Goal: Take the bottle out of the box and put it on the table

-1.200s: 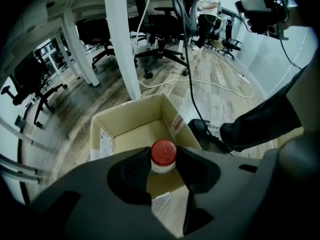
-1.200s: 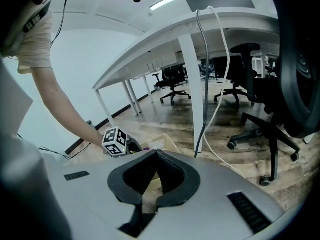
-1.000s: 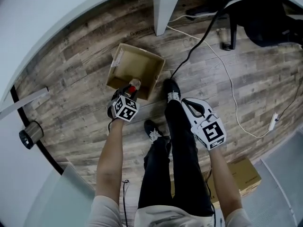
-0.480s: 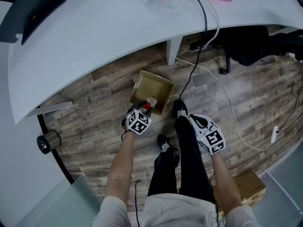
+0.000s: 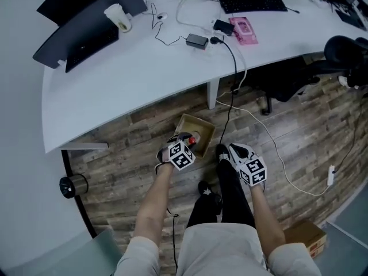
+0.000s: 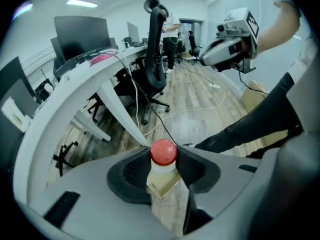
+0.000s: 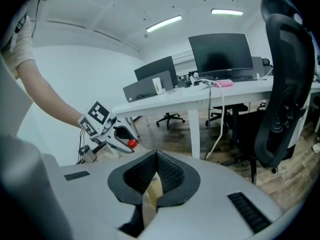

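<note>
The left tongs (image 6: 163, 159) pinch the bottle (image 6: 162, 170) just under its red cap (image 6: 163, 152), a secure hold for carrying. In the head view it sits over the box (image 5: 198, 126) at centre, below the worktop (image 5: 144, 68). The right tongs (image 7: 156, 160), pressed together and empty, hang aside at right.

The head view looks steeply down on the tabletop (image 5: 144, 68) and floor (image 5: 115, 148). Cameras close behind the left tool (image 6: 163, 153) and right tool (image 7: 156, 155) see that tabletop from the side.
</note>
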